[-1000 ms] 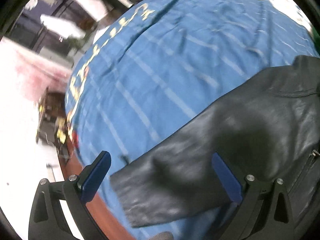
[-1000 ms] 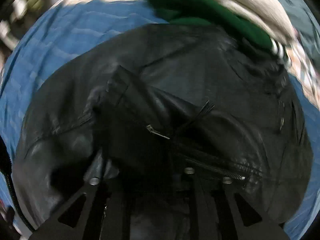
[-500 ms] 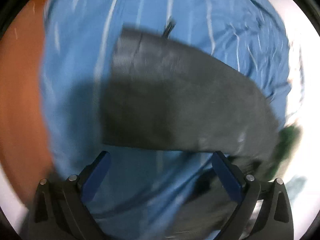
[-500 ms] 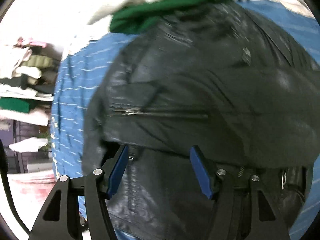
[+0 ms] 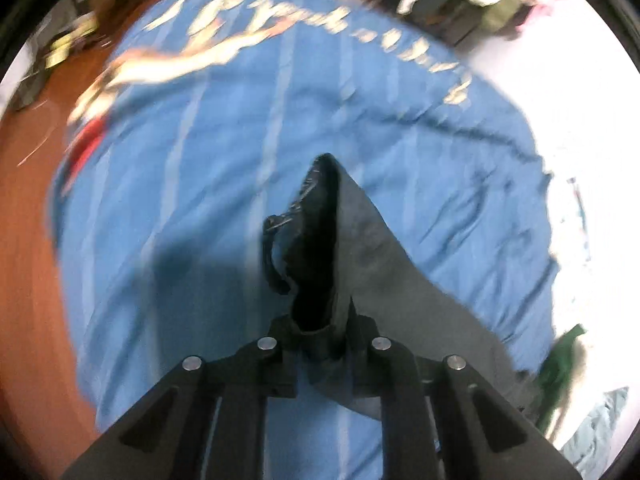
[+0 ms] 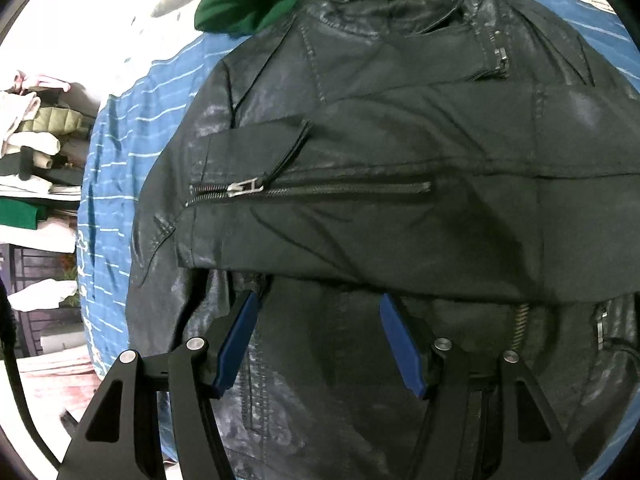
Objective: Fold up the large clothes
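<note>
A blue striped bedspread with gold lettering (image 5: 208, 208) fills the left view, a black leather jacket with silver zippers (image 6: 380, 184) spread on it. One sleeve already lies folded across the jacket's chest, from 3 toward 9 o'clock in the right view. The left gripper (image 5: 322, 336), open half a second ago, has now closed its fingers on the other sleeve's cuff (image 5: 320, 240) and lifted it, so the second sleeve fold appears under way. The right gripper (image 6: 320, 344) hovers above the hem, fingers wide, at 6 o'clock.
</note>
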Demonstrator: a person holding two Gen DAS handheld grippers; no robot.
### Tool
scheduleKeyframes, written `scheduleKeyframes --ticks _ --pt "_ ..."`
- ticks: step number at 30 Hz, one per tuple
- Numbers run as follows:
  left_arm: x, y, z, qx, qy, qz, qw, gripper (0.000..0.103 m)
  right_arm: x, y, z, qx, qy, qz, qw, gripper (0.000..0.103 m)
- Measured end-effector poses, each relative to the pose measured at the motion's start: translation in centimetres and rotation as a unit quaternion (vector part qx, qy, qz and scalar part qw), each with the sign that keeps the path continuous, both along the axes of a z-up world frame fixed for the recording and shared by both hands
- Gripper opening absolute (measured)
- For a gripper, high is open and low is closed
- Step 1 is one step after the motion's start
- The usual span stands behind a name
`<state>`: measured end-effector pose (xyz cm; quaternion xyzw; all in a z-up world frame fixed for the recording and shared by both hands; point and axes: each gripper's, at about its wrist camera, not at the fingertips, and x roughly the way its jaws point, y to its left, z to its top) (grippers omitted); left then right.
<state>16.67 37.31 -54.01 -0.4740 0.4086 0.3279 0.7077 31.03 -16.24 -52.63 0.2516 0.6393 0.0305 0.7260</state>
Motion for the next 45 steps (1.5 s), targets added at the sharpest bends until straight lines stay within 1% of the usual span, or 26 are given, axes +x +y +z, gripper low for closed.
scheduleKeyframes --ticks 3,4,5,6,7,9,10,11,13,15,16,17,18,20,21,23,24,25,28,29,34,35,38,40,41,45 --pt "1.6 0.3 -1.5 -0.011 -0.022 -0.045 0.9987 0.013 0.2 0.7 -0.3 0.002 0.007 0.001 1.000 0.066" --pt "1.8 -0.1 -2.4 -0.017 -0.012 -0.054 0.9983 0.016 0.3 1.1 -0.5 -0.001 0.011 0.003 1.000 0.066" --pt "2.0 0.2 -4.1 -0.042 -0.004 -0.057 0.9975 0.020 0.4 1.3 -0.6 -0.003 0.013 0.005 1.000 0.066" --pt "1.6 0.1 -4.9 -0.061 -0.005 -0.053 0.9967 0.028 0.5 1.6 -0.7 -0.004 0.014 0.010 1.000 0.066" --pt "1.4 0.5 -6.4 -0.097 -0.027 -0.041 0.9941 0.036 0.7 1.9 -0.9 -0.007 0.017 0.014 1.000 0.066" --pt "0.4 0.6 -7.1 -0.117 -0.076 -0.007 0.9901 0.050 1.0 2.3 -1.2 -0.007 0.021 0.018 1.000 0.066" --pt "0.3 0.8 -7.4 -0.125 -0.098 0.013 0.9872 0.054 1.1 2.5 -1.5 -0.004 0.024 0.020 0.999 0.066" --pt "0.3 0.9 -7.4 -0.125 -0.102 0.021 0.9867 0.054 1.3 2.7 -1.7 -0.004 0.027 0.021 0.999 0.066" --pt "1.0 0.8 -7.3 -0.112 -0.088 0.031 0.9894 0.055 1.6 3.0 -2.0 -0.009 0.028 0.023 0.999 0.066" --pt "2.5 0.5 -6.7 -0.079 -0.054 0.024 0.9951 0.051 2.1 3.4 -2.0 -0.026 0.023 0.026 0.999 0.066" --pt "3.5 0.1 -6.1 -0.056 -0.028 0.015 0.9979 0.041 2.3 3.6 -1.8 -0.038 0.021 0.026 0.999 0.066" --pt "4.1 -0.2 -5.1 -0.018 0.004 -0.002 0.9998 0.027 2.5 3.7 -1.7 -0.050 0.019 0.025 0.998 0.066" --pt "5.0 -0.3 -4.3 0.010 0.025 -0.017 0.9995 0.012 2.8 4.1 -1.3 -0.083 0.019 0.026 0.996 0.066" --pt "6.4 -0.4 -2.1 0.069 0.045 -0.048 0.9955 0.010 3.2 5.0 -0.5 -0.152 0.012 0.034 0.988 0.066" --pt "7.0 -0.4 -1.0 0.096 0.054 -0.064 0.9919 0.010 3.5 5.8 0.0 -0.215 0.009 0.045 0.976 0.066" --pt "8.6 -0.9 1.8 0.151 0.064 -0.103 0.9811 0.009 4.1 6.9 0.3 -0.302 0.013 0.061 0.951 0.067" --pt "9.3 -1.3 2.9 0.173 0.069 -0.120 0.9751 0.009 4.5 7.4 0.3 -0.324 0.013 0.068 0.943 0.068" --pt "10.6 -2.0 4.6 0.205 0.072 -0.146 0.9652 0.008 4.9 7.8 0.1 -0.343 0.016 0.072 0.936 0.071" --pt "12.1 -3.9 8.3 0.266 0.066 -0.196 0.9415 0.008 5.9 8.5 -0.6 -0.365 0.030 0.073 0.928 0.071" --pt "12.9 -4.8 9.7 0.287 0.062 -0.216 0.9311 0.008 6.3 8.6 -0.9 -0.367 0.034 0.074 0.927 0.072" --pt "14.9 -10.2 14.4 0.346 0.036 -0.295 0.8898 0.008 7.0 8.8 -1.4 -0.357 0.034 0.067 0.931 0.072" --pt "15.3 -11.9 15.2 0.357 0.031 -0.312 0.8801 0.008 7.0 8.5 -1.5 -0.347 0.030 0.063 0.935 0.073" --pt "16.2 -17.0 17.2 0.372 0.013 -0.355 0.8576 0.008 6.5 7.3 -1.1 -0.303 0.025 0.044 0.951 0.076" --pt "16.9 -21.2 18.2 0.370 -0.003 -0.386 0.8451 0.008 6.2 5.1 -0.5 -0.271 0.024 0.028 0.962 0.076" --pt "17.2 -22.8 18.6 0.366 -0.010 -0.397 0.8416 0.007 5.8 3.5 0.0 -0.259 0.021 0.017 0.966 0.076" --pt "18.5 -33.4 19.7 0.320 -0.046 -0.469 0.8220 0.007 3.7 -3.8 1.8 -0.225 0.020 -0.029 0.974 0.076"
